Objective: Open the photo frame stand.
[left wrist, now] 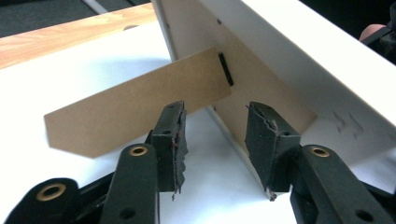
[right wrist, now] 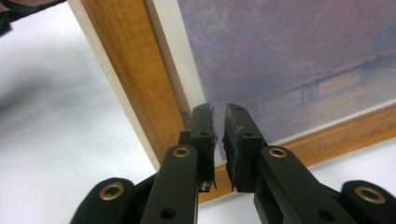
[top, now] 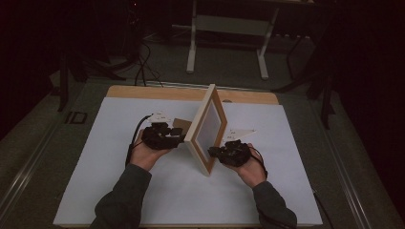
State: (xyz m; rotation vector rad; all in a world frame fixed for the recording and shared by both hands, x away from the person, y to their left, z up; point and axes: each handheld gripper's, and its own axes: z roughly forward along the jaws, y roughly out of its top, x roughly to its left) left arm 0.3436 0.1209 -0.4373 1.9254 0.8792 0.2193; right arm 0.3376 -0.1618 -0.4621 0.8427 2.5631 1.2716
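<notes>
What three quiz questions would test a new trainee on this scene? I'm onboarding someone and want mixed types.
1. True or false: the frame lies flat on the table.
2. Which part sticks out behind the frame, by the left gripper? A) stand B) string C) hook
3. Fill in: the jaws of the right gripper are nearly ____, with nothing between them.

Key: 1 false, it stands upright; 2 A; 3 closed.

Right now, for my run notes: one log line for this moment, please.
frame: upright on table | stand: swung out | left gripper: open behind frame, holds nothing | right gripper: narrow gap, at front
</notes>
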